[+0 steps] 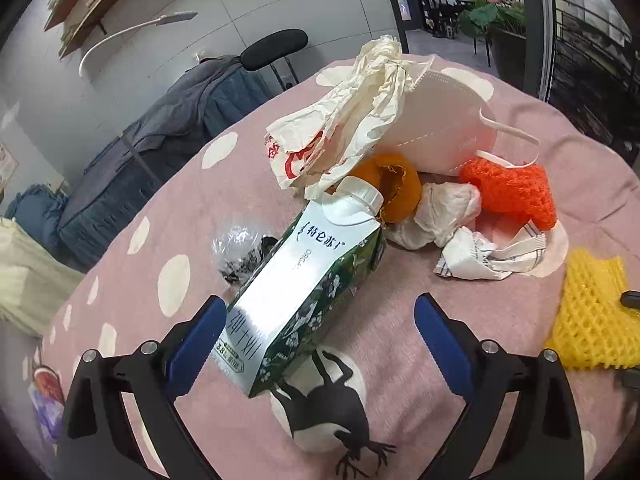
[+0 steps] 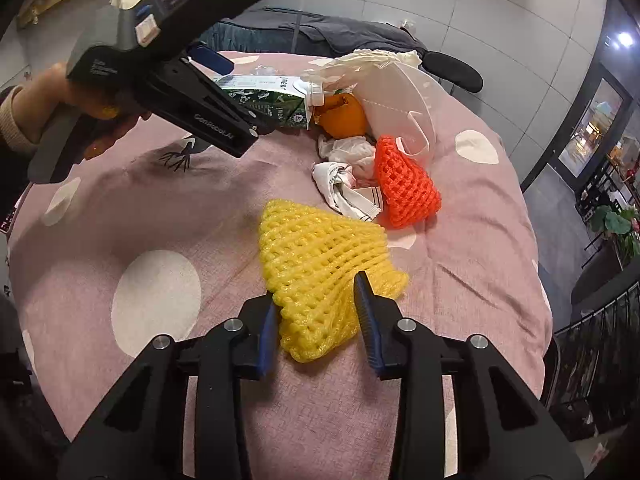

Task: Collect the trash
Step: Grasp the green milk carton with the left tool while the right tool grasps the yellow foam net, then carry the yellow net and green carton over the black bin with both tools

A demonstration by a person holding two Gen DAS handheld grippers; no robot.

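Left wrist: your left gripper [image 1: 320,332] has jaws spread wide around the milk carton [image 1: 304,284], which lies on the pink table [image 1: 400,352] | Right wrist: your right gripper [image 2: 318,320] has jaws pinching the yellow foam net's [image 2: 320,256] near end, beside the orange foam net [image 2: 404,184].

Two handheld tools of matching build: each gripper, left [image 1: 320,336] and right [image 2: 316,316], has black angular plastic arms with triangular cut-outs, round silver screw heads at the pivots, and blue ridged pads lining the inside of its fingers [image 2: 370,320]. Seen from the right wrist, the left unit's black body carries white lettering along one arm, a small pale sticker, and a dark grey housing on top. The person's hand [image 2: 92,100] emerges from a beige ribbed cuff.
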